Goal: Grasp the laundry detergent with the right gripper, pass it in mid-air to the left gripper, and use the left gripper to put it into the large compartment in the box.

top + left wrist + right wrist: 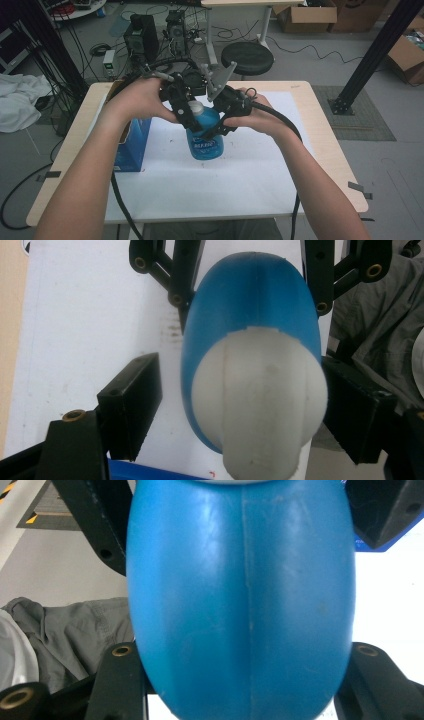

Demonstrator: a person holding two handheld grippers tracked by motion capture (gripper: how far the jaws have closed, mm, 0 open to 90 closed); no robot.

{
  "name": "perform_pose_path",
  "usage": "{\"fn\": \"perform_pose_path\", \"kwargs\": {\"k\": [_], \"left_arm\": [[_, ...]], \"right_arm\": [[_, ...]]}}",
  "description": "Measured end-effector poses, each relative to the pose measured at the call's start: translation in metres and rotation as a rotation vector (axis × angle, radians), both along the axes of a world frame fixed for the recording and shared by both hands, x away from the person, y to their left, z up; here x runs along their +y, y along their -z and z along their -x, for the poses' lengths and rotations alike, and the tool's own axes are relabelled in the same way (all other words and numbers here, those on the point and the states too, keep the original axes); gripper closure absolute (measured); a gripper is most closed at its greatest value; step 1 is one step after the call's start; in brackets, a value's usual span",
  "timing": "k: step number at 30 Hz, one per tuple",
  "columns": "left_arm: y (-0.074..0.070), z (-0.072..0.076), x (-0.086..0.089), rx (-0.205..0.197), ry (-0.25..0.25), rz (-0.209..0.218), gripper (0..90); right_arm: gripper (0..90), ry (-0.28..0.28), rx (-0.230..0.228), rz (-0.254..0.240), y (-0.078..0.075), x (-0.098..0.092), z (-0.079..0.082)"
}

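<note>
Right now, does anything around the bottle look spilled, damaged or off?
Nothing spilled or broken. The blue bottle is clamped by the right gripper, white cap on. The left gripper straddles the cap unevenly: one pad touches, the other stands off. The blue box overhangs the table edge.

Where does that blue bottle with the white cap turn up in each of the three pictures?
High view: the blue bottle stands at the middle of the table, between both tongs.
Left gripper view: it fills the centre, its white cap nearest the camera.
Right gripper view: its blue body spans the middle, squeezed between the black jaws.
Shared landmark: the white sheet under the bottle, also seen at the left and at the right.
</note>
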State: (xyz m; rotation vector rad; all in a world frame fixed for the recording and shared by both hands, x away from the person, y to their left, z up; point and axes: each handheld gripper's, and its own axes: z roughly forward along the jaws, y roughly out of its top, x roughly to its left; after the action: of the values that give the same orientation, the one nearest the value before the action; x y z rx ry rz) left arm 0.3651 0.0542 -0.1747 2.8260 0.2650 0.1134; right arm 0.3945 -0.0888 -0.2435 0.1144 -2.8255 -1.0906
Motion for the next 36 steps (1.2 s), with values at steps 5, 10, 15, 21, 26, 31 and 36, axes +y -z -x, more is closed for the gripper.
{"fn": "perform_pose_path", "kwargs": {"k": [5,10,15,21,26,31,36], "left_arm": [[0.0018,-0.0001,-0.0021,0.004,0.008,-0.008,25.0],[0.0042,0.0005,-0.0046,0.009,0.013,-0.014,26.6],[0.0042,0.0002,-0.0066,0.009,0.015,-0.017,29.1],[0.0053,0.0006,-0.0078,0.011,0.026,-0.023,33.3],[0.006,0.0007,-0.0086,0.006,0.038,-0.029,37.4],[0.0059,0.0006,-0.0084,0.005,0.043,-0.024,37.7],[0.0044,0.0015,-0.0074,-0.009,0.049,-0.007,38.2]], "right_arm": [[44.7,0.001,0.026,0.0,-0.0001,0.0008,0.0022],[44.7,0.008,0.033,0.003,-0.0004,0.0005,0.0032],[44.7,-0.002,0.029,0.002,0.0002,0.0007,0.0029],[44.7,0.0,0.033,0.001,0.0002,0.0003,0.0025],[44.7,0.022,0.043,0.001,0.0024,0.0013,0.0036],[44.6,0.0,0.044,0.002,0.0029,0.0003,0.0016],[44.5,0.003,0.056,-0.007,0.0024,-0.0004,0.0013]]}}
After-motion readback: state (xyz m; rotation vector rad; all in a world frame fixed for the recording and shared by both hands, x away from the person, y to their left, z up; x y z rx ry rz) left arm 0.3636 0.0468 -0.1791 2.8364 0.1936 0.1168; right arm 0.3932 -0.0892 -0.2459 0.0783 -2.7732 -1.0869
